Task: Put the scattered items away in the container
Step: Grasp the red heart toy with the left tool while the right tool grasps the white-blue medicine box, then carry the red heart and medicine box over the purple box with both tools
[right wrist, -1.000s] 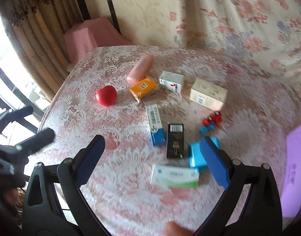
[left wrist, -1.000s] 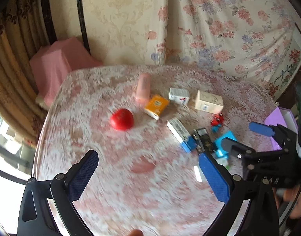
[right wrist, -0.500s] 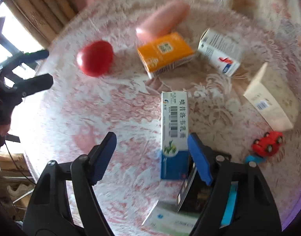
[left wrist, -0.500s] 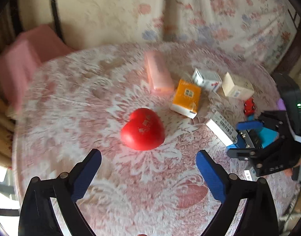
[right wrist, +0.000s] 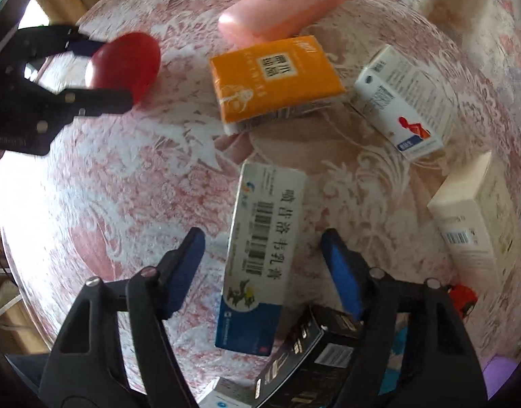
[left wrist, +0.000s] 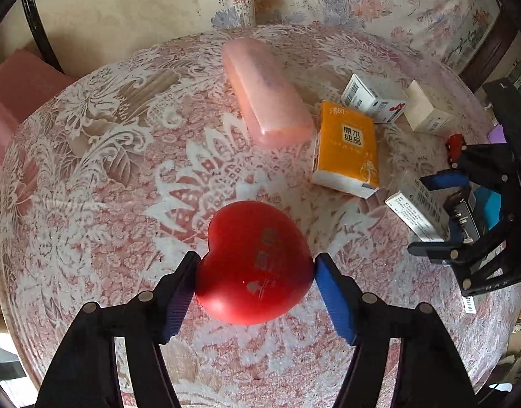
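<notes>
Your left gripper (left wrist: 255,273) has the red heart (left wrist: 255,265) squarely between its blue pads, both pads touching the heart's sides, which rests on the lace tablecloth (left wrist: 100,183). Your right gripper (right wrist: 262,268) straddles the blue-and-white medicine box (right wrist: 263,255) with its jaws set wide: the box lies lengthwise in the gap, nearer the right pad, and a strip of cloth shows on either side, so neither pad touches it. Just below that box, under your right finger, lies a black box (right wrist: 308,353).

Farther out from the heart, the orange tissue pack (left wrist: 347,146) lies flat, and the pink case (left wrist: 265,91) sits just beside its far left corner. Beyond the tissue pack lies a white box with a red mark (left wrist: 376,100), and to its right a cream box (left wrist: 428,114). A small red toy car (left wrist: 455,142) sits near the cream box, partly hidden by your right gripper. A sliver of purple (left wrist: 497,135) shows at the table's right edge; you cannot tell what it is.
</notes>
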{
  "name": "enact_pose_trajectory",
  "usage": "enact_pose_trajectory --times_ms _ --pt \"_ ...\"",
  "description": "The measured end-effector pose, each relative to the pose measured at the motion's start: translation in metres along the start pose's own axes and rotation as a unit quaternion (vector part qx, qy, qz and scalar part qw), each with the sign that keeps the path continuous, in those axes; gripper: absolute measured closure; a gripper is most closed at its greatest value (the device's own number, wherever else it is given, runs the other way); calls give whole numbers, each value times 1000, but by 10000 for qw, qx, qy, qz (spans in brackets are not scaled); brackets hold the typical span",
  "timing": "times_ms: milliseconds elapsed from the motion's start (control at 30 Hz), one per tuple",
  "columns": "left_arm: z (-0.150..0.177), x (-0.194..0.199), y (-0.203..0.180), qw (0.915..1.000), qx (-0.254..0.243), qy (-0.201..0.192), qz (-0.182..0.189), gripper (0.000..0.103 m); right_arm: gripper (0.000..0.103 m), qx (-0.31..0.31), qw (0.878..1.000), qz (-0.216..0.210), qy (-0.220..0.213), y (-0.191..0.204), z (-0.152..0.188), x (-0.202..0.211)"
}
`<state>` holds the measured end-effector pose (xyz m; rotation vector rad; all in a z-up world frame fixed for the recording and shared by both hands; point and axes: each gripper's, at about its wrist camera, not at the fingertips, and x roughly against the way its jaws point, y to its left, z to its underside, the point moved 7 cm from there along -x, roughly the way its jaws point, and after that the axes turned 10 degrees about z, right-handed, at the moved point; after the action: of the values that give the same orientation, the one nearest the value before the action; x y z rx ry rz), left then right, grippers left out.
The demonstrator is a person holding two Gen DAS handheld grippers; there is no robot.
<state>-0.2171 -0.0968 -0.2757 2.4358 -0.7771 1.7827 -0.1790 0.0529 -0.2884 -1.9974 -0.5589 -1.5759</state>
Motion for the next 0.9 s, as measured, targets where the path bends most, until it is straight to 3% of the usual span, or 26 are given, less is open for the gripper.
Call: enact_pose_trajectory --times_ms 100,200,367,633,800,900 --pt "4 1 0 10000 49 -32 27 36 65 -45 10000 82 19 -7 10 6" --pt "9 4 3 9996 214 -102 132 38 66 28 9999 97 -44 -3 20 11" --pt "16 9 5 9982 470 -151 355 40 66 -410 9988 -182 -174 -9 33 20" --pt "15 32 -2 9971 635 -331 247 40 66 -877 9931 -475 -615 -23 52 58" --pt "-9 62 -52 9971 448 -583 173 40 66 -1552 9809 -518 -1051 -63 80 109" --pt "-31 82 -121 9960 171 -772 421 40 66 -2148 9676 -427 -1253 -105 90 144"
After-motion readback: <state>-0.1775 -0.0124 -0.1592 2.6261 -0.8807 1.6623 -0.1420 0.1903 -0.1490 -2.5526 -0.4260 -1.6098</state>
